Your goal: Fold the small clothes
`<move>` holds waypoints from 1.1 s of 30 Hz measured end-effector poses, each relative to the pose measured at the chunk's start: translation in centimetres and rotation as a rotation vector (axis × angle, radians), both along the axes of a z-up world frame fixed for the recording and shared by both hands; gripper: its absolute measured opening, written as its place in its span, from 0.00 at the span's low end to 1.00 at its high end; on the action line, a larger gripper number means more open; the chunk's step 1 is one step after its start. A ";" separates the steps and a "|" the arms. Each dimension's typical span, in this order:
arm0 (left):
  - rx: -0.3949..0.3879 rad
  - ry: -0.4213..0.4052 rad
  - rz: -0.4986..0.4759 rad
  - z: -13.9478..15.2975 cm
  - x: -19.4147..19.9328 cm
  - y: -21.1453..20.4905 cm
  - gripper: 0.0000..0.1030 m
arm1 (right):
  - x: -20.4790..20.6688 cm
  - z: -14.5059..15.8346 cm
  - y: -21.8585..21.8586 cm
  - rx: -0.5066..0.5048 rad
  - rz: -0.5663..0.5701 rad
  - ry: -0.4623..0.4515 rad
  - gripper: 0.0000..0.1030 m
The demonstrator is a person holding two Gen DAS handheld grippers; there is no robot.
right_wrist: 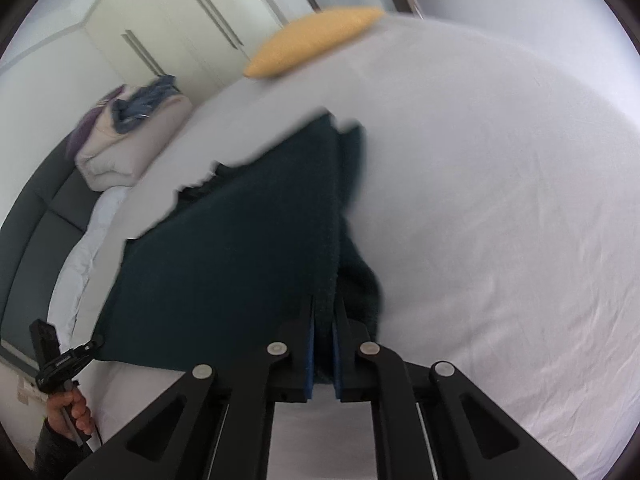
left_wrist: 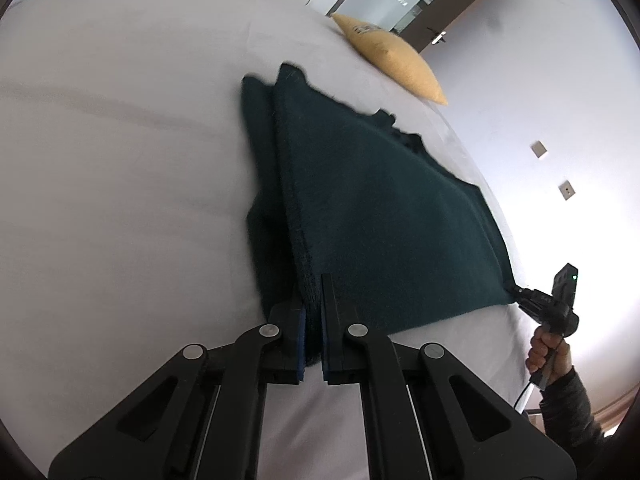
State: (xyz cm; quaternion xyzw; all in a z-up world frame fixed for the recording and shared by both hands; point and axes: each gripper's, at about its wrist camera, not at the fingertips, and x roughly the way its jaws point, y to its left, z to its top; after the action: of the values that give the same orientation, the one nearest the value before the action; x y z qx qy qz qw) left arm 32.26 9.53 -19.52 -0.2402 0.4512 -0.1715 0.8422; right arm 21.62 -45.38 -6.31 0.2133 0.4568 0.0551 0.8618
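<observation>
White sheet covers the bed point(left_wrist: 120, 160), and on it, toward 12 o'clock from both cameras, lies a dark teal garment point(left_wrist: 380, 200), one layer folded over. A yellow pillow point(left_wrist: 396, 64) sits beyond it at 1 o'clock. The left gripper point(left_wrist: 313, 300) and right gripper point(right_wrist: 325, 312) each pinch a near corner, jaws closed on cloth.

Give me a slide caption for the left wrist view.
Left gripper and right gripper each clamp a corner of the dark green garment above the white bed.
</observation>
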 end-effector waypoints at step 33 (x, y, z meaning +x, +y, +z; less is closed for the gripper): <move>-0.056 0.034 0.033 -1.5 -0.8 1.2 0.03 | -1.4 -0.3 0.3 0.015 -0.027 -0.008 0.07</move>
State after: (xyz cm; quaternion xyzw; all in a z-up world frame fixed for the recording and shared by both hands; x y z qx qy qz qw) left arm 31.48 10.76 -21.01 -0.2742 0.4563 -0.1661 0.8301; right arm 20.23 -45.04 -6.65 0.2257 0.4498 0.0478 0.8628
